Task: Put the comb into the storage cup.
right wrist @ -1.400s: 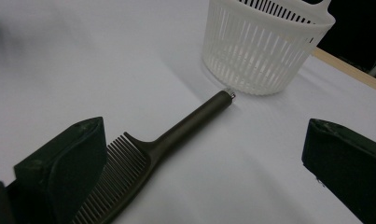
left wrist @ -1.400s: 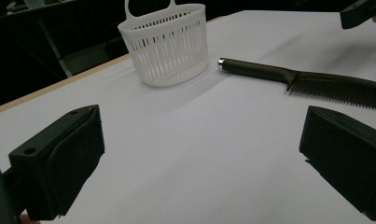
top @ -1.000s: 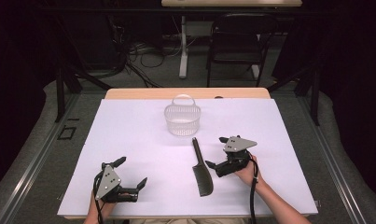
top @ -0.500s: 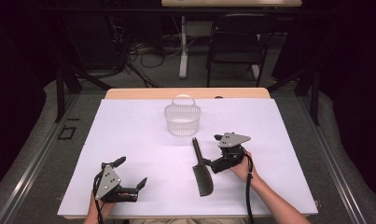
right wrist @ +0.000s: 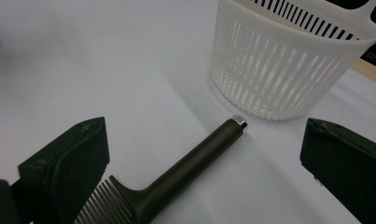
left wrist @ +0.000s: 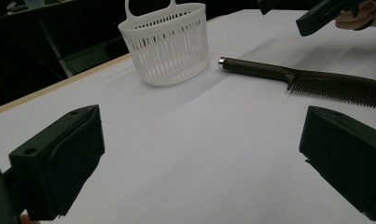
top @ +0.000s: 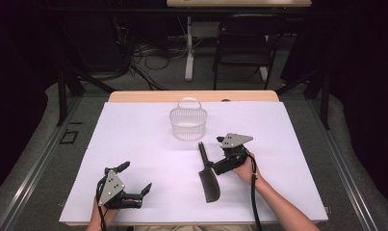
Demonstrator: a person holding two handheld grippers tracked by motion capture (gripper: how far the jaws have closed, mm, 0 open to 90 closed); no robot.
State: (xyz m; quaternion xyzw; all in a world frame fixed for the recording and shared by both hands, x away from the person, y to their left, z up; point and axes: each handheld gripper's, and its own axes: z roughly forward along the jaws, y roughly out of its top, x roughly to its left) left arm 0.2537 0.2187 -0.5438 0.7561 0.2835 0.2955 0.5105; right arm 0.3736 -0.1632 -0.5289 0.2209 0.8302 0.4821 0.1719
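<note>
A: Comb (top: 208, 175) flat on the white counter (top: 134, 134), handle toward the white slotted basket (top: 188, 123), tooth end toward the near edge. Handle tip just short of the basket wall, not touching.

B: Right gripper (top: 219, 155) just beside the handle, fingers (right wrist: 66, 163) wide open, straddling the handle where it meets the teeth. Nothing gripped yet.

A: Left gripper (top: 135, 182) well apart, near the front left of the counter, fingers (left wrist: 59, 163) open too, holding nothing.

B: Risks, judged from this pose: handle thin and lying flat, so closing too high likely to pinch air or skid it sideways. Closing too low, scraping of fingertips on the counter.

A: Also off-centre grip near the teeth: long handle liable to swing or droop on lifting, possibly clipping the basket rim.

B: Basket looks light; a nudge from the handle tip probably enough to shift or tip it.
</note>
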